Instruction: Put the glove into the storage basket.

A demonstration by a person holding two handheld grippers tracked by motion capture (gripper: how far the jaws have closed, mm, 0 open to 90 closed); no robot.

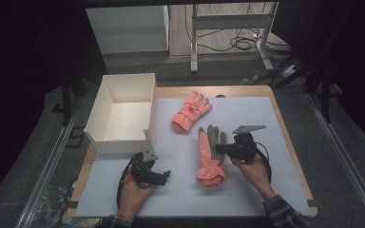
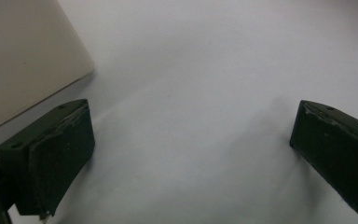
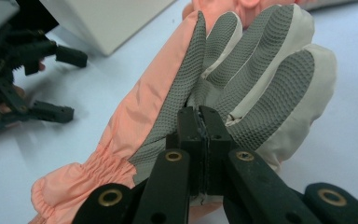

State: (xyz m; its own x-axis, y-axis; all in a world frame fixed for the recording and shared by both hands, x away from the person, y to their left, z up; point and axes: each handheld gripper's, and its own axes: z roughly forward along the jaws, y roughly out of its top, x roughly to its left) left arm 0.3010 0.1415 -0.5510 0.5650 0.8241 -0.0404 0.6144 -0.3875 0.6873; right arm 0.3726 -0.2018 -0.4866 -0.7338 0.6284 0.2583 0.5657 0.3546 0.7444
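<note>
A salmon-pink glove lies palm-up on the white mat, showing its grey textured palm and fingers. My right gripper is shut on the glove's palm fabric at the base of the fingers. A second pink glove lies back-up farther away, near the box. My left gripper stands open low over bare mat, left of the held glove, with nothing between its jaws. The right gripper view also catches it, open.
An open white box stands at the table's left, just beyond my left gripper; its wall is close. The white mat covers a wooden table. Floor, cables and a table frame lie beyond the far edge.
</note>
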